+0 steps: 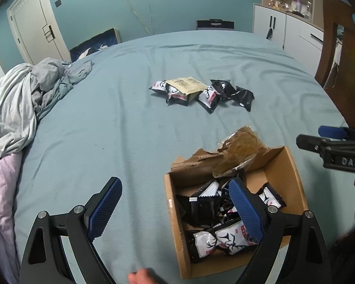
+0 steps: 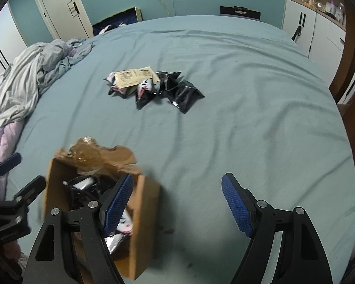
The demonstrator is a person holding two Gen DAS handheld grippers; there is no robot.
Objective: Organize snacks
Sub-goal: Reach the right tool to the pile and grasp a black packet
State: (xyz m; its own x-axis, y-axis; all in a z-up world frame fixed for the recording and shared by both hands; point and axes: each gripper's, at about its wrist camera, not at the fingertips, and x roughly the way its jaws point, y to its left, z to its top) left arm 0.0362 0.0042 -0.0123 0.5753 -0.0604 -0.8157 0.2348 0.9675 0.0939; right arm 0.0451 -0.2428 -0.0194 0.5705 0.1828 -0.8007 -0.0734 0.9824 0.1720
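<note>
An open cardboard box (image 1: 293, 177) (image 2: 144, 215) sits on the teal bed sheet, with several black-and-white snack packets (image 1: 215, 236) (image 2: 120, 227) inside. Its torn flap (image 1: 236, 151) (image 2: 94, 156) stands up at the far side. A loose pile of snack packets (image 1: 201, 92) (image 2: 153, 87), with one beige pouch among them, lies farther out on the bed. My left gripper (image 1: 175, 203) (image 2: 21, 172) is open and straddles the box's left wall without gripping anything. My right gripper (image 2: 177, 201) (image 1: 317, 137) is open beside the box, its left finger over the box's right side.
Crumpled grey and lilac bedding (image 1: 23, 94) (image 2: 23, 82) is heaped along the left of the bed. A wooden chair (image 1: 338, 47) stands at the right, with white cabinets (image 1: 284, 28) behind it. A black bag (image 1: 215, 24) sits past the far edge. A person's hand (image 1: 142, 277) shows at the bottom.
</note>
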